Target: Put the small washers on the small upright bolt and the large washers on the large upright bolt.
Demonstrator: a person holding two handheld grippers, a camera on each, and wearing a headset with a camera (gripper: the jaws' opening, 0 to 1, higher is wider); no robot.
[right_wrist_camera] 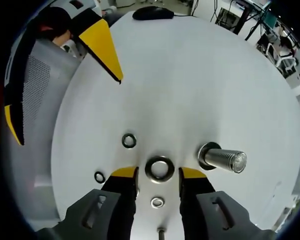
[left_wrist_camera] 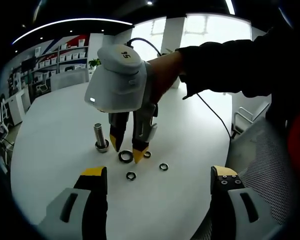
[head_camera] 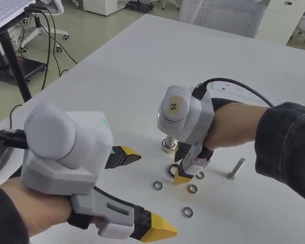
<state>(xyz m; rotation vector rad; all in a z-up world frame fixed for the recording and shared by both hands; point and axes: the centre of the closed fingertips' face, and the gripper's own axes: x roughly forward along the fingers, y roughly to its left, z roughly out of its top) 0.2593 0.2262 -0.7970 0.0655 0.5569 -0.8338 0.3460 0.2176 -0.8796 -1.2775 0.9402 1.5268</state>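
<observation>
While the left gripper (head_camera: 145, 190) hangs at the near edge of the head view, its yellow-tipped jaws spread wide and holding nothing, the grey right gripper (head_camera: 179, 172) points down at the white table (head_camera: 117, 76) over the large flat steel washer (head_camera: 169, 171). Just beyond it stands the large upright threaded steel bolt (head_camera: 169, 144). The small slim steel bolt (head_camera: 236, 169) stands well apart to the right, and four small steel ring washers (head_camera: 157, 185) lie loose nearby.

From the left gripper view, we see the right gripper's two tips down at the table on either side of the large washer, with the large bolt just beside them.

Along the right gripper view, the jaws are parted and the large washer lies flat between their tips with a sliver of table on each side, so nothing is pinched yet. A wider ring at the large bolt's foot may be its head or a washer; we cannot tell.

We judge the step to be picking up a large washer. Next we must close on its rim, lift it level, carry it the short way to the large bolt, centre the hole over the tip and let go. Thin and flat, it may slip or tilt.
</observation>
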